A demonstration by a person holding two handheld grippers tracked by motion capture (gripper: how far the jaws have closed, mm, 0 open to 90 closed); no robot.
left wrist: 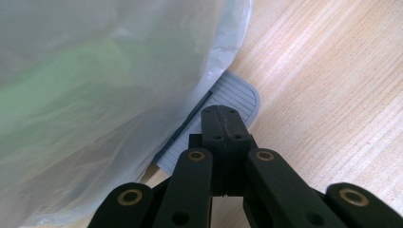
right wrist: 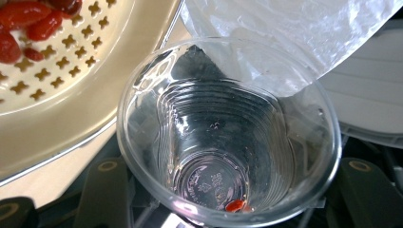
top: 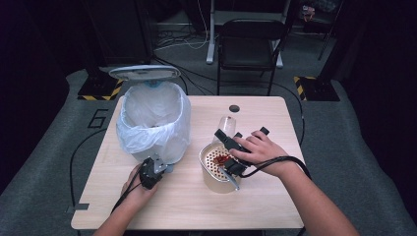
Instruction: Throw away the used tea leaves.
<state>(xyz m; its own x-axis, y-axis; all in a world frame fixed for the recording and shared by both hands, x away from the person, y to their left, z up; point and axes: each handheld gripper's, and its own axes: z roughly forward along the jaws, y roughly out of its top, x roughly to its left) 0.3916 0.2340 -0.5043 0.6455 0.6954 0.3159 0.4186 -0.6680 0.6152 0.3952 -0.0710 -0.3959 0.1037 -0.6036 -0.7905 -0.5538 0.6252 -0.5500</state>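
Though nearly empty, cup (right wrist: 228, 142) with berry (right wrist: 235, 205)

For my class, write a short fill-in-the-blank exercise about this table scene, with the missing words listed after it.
1. The right gripper holds a clear plastic ____, lying on its side.
2. The left gripper, jaws shut, presses the bin's grey ____, and the lid stands open.
3. The red bits lie on the perforated ____ of the beige container.
4. The pedal bin is lined with a white plastic ____.

Missing words: cup; pedal; strainer; bag
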